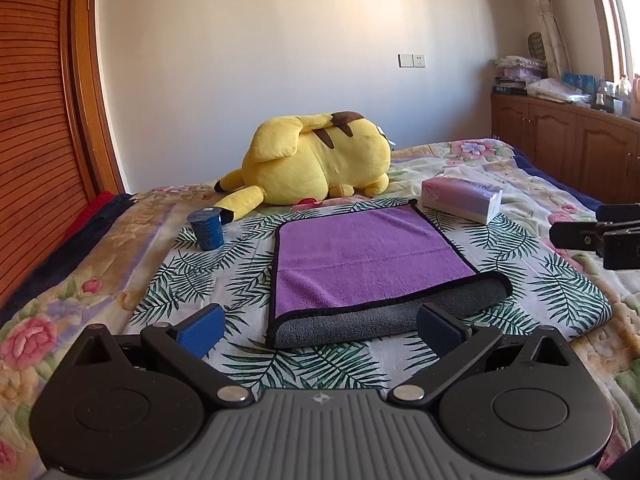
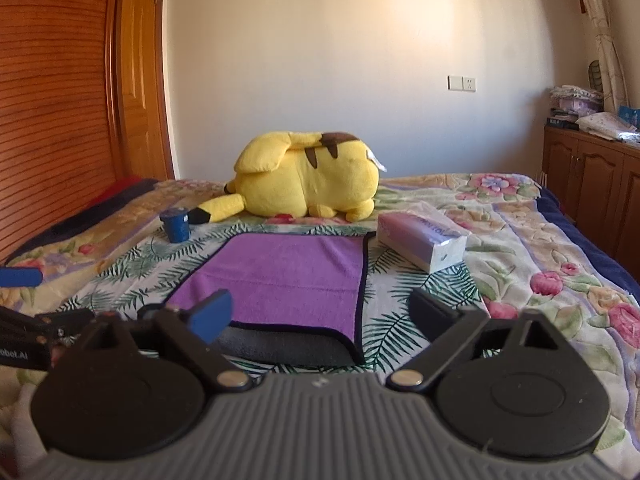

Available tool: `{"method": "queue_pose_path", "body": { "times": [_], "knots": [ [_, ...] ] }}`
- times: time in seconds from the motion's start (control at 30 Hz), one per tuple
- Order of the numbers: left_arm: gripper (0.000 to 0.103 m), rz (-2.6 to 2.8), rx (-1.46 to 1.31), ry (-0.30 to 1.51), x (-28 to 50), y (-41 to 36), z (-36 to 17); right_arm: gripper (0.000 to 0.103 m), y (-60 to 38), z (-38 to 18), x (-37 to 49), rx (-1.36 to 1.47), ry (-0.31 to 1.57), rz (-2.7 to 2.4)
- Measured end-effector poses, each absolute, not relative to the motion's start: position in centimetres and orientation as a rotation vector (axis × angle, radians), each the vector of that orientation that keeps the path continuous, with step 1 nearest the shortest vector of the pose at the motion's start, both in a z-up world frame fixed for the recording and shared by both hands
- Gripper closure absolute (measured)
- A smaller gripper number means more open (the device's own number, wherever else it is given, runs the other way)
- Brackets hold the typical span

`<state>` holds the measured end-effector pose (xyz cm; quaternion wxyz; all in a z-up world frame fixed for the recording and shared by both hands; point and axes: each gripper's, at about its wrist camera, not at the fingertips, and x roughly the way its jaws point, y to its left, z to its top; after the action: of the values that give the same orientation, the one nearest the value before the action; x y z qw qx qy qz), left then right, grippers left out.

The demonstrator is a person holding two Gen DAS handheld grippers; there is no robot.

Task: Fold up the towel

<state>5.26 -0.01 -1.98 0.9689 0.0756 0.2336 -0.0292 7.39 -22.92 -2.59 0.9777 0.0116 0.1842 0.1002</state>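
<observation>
Soft, limp towel (image 1: 360,256) ahead of wide-open, empty left gripper (image 1: 320,326) and right gripper (image 2: 320,316); best pinched at bound near corners.

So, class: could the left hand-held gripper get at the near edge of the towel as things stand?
Probably yes. The left hand-held gripper is open, and the towel has its near edge between the fingers with nothing in the way.

My towel (image 1: 360,252) (image 2: 288,272) is lying flat on the leafy cloth, folded over, purple on top, gray showing along its near edge.
</observation>
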Motion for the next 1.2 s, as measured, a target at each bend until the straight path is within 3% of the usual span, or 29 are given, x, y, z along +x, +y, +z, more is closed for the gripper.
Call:
{"method": "queue_pose_path", "body": {
  "times": [0.6,1.2],
  "knots": [
    [0.017,-0.082,0.103,0.498,8.7,1.2,-2.1,0.015,-22.3,-3.9,11.1,-0.007,0.442,0.228],
    [0.027,-0.120,0.130,0.555,13.0,2.7,-3.7,0.015,-21.8,-4.8,14.0,-0.028,0.476,0.249]
  ]
}}
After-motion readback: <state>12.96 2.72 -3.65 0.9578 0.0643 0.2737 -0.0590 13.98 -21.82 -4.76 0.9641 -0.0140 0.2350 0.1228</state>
